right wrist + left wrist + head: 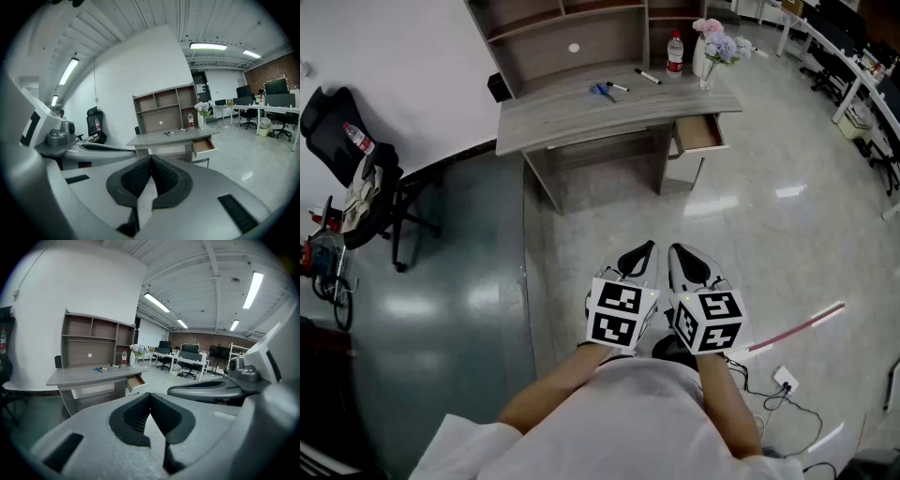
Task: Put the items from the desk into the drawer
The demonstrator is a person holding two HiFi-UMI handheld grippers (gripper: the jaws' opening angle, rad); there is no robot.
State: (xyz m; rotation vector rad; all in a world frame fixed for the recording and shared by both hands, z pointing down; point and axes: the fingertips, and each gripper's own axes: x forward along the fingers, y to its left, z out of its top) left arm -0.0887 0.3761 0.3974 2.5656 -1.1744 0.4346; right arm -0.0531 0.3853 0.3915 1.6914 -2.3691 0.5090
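A grey desk stands far ahead, its drawer pulled open at the right end. On the desktop lie blue scissors, a marker and a second marker. A red-capped water bottle and a vase of flowers stand at the desk's right. My left gripper and right gripper hang side by side over the floor, well short of the desk, both shut and empty. The desk and drawer appear in the left gripper view, and the drawer in the right gripper view.
A hutch with shelves sits on the desk's back. A black office chair with a bottle and clothes stands at the left. A power strip with cables lies on the floor at right. Office desks and chairs line the far right.
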